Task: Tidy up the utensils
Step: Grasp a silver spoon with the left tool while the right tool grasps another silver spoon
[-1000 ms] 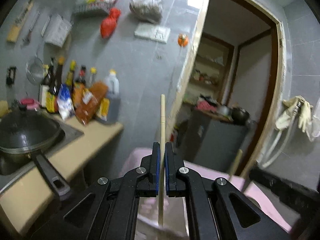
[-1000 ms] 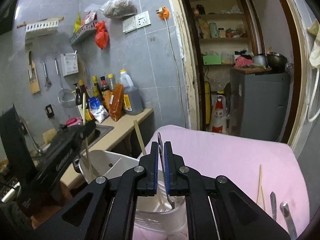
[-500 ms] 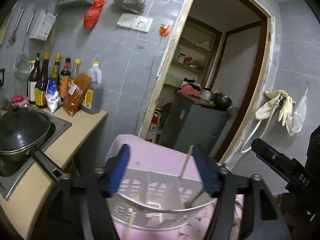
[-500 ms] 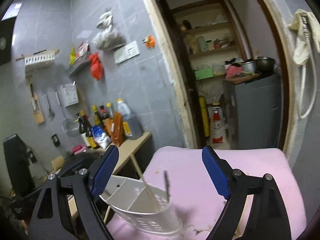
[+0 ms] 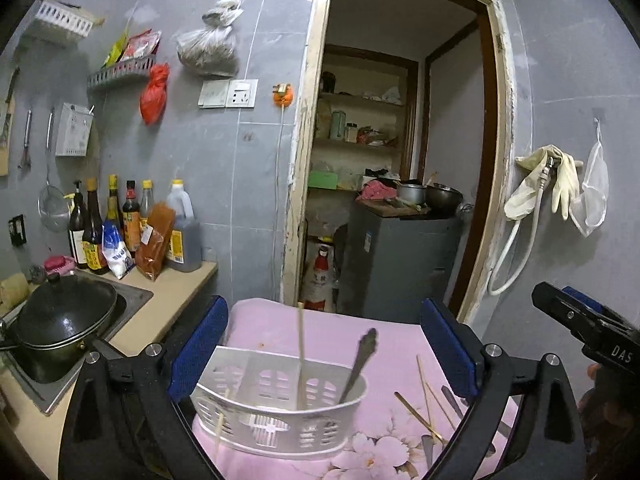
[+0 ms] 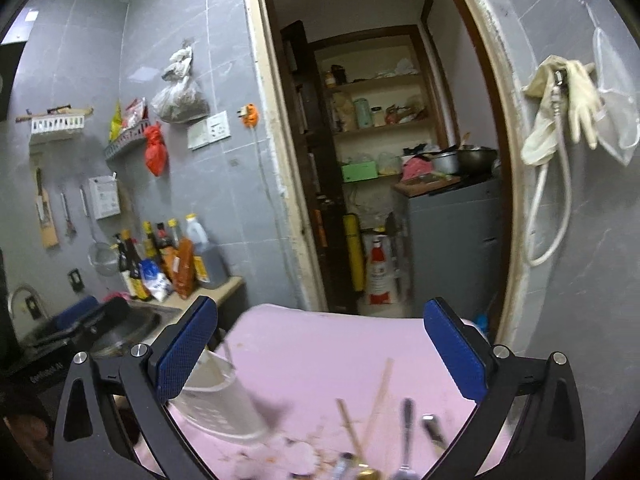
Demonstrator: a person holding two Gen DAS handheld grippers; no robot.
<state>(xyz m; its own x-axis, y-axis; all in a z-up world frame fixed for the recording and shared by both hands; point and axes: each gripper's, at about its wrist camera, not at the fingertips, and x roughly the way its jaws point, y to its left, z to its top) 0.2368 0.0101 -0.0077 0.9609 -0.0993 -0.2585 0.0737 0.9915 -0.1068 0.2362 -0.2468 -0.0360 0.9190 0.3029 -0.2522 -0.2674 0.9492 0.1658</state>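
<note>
A white slotted utensil basket (image 5: pixel 280 412) stands on the pink cloth table (image 5: pixel 392 344). A wooden chopstick (image 5: pixel 300 352) and a metal utensil (image 5: pixel 358 364) stand upright in it. My left gripper (image 5: pixel 324 356) is open and empty, just above and behind the basket. Loose chopsticks (image 5: pixel 426 400) and metal utensils lie on the cloth to the basket's right. My right gripper (image 6: pixel 320 356) is open and empty above those loose chopsticks (image 6: pixel 380 396) and metal handles (image 6: pixel 406 424). The basket (image 6: pixel 218 404) shows blurred at its lower left.
A counter (image 5: pixel 160 312) at the left holds a black wok (image 5: pixel 60 320) in a sink and several sauce bottles (image 5: pixel 132 228). A doorway behind the table leads to a grey cabinet (image 5: pixel 400 264). Gloves and a hose (image 5: pixel 540 184) hang on the right wall.
Both grippers opened: the left let go of a chopstick and the right let go of a metal utensil, both now standing in the basket. Both grippers pulled back; the right swung right toward the loose utensils.
</note>
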